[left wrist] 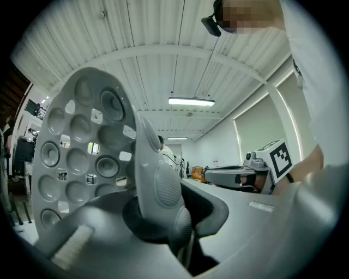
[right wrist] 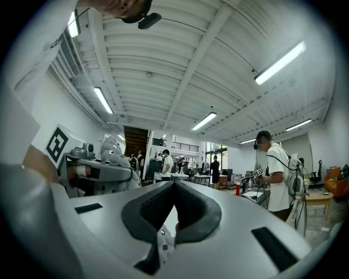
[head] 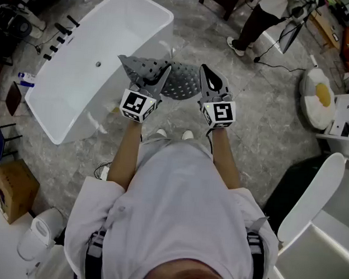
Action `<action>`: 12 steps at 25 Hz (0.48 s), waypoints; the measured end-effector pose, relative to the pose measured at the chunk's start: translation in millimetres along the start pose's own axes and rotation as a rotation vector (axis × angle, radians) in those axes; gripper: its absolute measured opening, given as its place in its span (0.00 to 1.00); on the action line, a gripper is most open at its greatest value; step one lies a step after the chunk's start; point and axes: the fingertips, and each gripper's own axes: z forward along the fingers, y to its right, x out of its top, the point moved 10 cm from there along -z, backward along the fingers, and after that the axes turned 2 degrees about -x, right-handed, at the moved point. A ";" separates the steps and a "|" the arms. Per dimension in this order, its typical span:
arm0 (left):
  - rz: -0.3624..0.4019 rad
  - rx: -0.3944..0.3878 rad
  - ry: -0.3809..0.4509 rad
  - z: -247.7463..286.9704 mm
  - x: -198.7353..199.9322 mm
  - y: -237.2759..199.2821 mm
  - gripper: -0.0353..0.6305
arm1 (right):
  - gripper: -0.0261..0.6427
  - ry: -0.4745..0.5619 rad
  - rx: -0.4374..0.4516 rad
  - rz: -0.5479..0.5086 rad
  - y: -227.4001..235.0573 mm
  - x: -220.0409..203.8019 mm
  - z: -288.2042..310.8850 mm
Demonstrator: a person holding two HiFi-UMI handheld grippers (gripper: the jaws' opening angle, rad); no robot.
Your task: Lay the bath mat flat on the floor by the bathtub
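Left claw (head: pixel 159 75), right claw (head: pixel 208 76) gripping bath mat (head: pixel 181 82)

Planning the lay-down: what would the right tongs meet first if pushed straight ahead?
Nothing near, it seems: the right tongs, shut on the bath mat, point over bare floor; the bathtub lies off to their left. Depth beyond is unclear.
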 end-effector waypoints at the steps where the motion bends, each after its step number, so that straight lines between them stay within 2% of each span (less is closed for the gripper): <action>1: 0.000 0.000 0.001 -1.5 0.4 0.5 0.11 | 0.04 0.001 0.000 0.000 -1.1 0.5 -1.2; 12: -0.005 -0.009 -0.035 -4.1 -12.0 1.8 0.11 | 0.04 0.008 -0.001 0.012 4.5 -3.8 -10.1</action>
